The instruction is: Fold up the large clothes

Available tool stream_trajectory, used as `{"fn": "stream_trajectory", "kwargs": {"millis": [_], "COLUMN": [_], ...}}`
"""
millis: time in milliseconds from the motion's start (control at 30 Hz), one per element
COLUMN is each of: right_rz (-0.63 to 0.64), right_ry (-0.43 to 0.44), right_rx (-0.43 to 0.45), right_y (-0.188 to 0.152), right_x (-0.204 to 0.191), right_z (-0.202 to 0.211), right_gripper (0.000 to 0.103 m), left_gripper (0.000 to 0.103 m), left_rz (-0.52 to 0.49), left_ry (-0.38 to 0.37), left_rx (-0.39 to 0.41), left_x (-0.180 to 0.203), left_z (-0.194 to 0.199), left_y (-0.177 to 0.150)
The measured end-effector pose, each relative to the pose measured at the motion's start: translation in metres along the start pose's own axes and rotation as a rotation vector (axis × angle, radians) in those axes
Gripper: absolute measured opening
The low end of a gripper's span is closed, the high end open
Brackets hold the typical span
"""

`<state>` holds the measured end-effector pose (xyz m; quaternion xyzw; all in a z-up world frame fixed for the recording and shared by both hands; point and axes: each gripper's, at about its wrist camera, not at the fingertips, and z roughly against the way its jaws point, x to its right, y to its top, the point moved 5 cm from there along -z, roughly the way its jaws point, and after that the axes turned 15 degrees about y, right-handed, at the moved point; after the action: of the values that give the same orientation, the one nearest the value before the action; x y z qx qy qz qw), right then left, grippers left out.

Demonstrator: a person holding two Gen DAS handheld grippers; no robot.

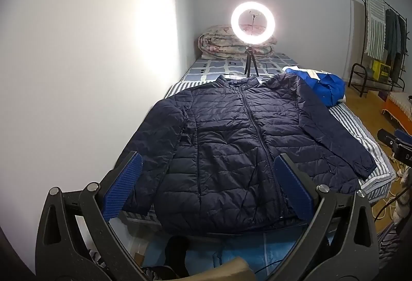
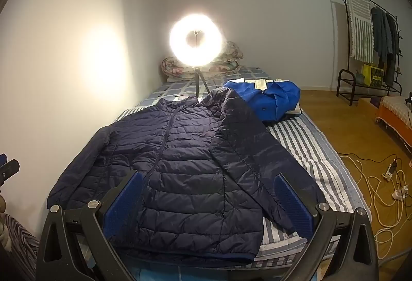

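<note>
A dark navy quilted puffer jacket (image 1: 231, 141) lies flat on the bed, front up, zipper closed, both sleeves spread outward; it also shows in the right wrist view (image 2: 185, 165). My left gripper (image 1: 206, 178) is open and empty, held above the jacket's hem near the foot of the bed. My right gripper (image 2: 208, 193) is open and empty, above the hem and the jacket's right sleeve (image 2: 257, 152). The right gripper's body shows at the right edge of the left wrist view (image 1: 396, 144).
The striped bed (image 2: 322, 159) runs along the left wall. A blue garment (image 2: 270, 98) lies beyond the jacket. A lit ring light on a tripod (image 1: 252, 23) and a rolled quilt (image 1: 221, 43) stand at the bed's far end. Cables (image 2: 381, 183) and a clothes rack (image 2: 370, 43) are right.
</note>
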<state>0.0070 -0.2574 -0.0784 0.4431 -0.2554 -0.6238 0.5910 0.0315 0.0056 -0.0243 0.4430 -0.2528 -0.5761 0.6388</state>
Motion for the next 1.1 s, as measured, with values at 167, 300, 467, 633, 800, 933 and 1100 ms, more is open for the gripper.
{"fn": "stream_trajectory", "kwargs": {"millis": [167, 300, 467, 633, 800, 933, 1100], "right_rz": [-0.001, 0.0, -0.001, 0.0, -0.003, -0.002, -0.001], "right_ry": [0.002, 0.002, 0.002, 0.005, 0.005, 0.005, 0.005], "right_rx": [0.0, -0.002, -0.001, -0.001, 0.0, 0.0, 0.0], "right_y": [-0.0013, -0.0004, -0.0005, -0.0006, -0.0005, -0.0007, -0.0005], "right_x": [-0.002, -0.0035, -0.0043, -0.0039, -0.0038, -0.0042, -0.0038], "right_z": [0.002, 0.0023, 0.0013, 0.002, 0.0021, 0.0019, 0.0012], "right_gripper": [0.103, 0.103, 0.103, 0.103, 0.103, 0.103, 0.103], "left_gripper": [0.103, 0.103, 0.103, 0.103, 0.103, 0.103, 0.103], "left_rz": [0.003, 0.003, 0.007, 0.012, 0.013, 0.013, 0.014], "left_ry": [0.0, 0.002, 0.004, 0.004, 0.003, 0.005, 0.004], "left_rx": [0.005, 0.01, 0.011, 0.01, 0.007, 0.009, 0.008], "left_x": [-0.0023, -0.0014, 0.0007, 0.0002, -0.0012, -0.0002, -0.0012], "left_z": [0.0024, 0.0055, 0.0084, 0.0074, 0.0057, 0.0067, 0.006], "left_y": [0.0003, 0.0016, 0.0045, 0.0066, 0.0067, 0.0068, 0.0061]}}
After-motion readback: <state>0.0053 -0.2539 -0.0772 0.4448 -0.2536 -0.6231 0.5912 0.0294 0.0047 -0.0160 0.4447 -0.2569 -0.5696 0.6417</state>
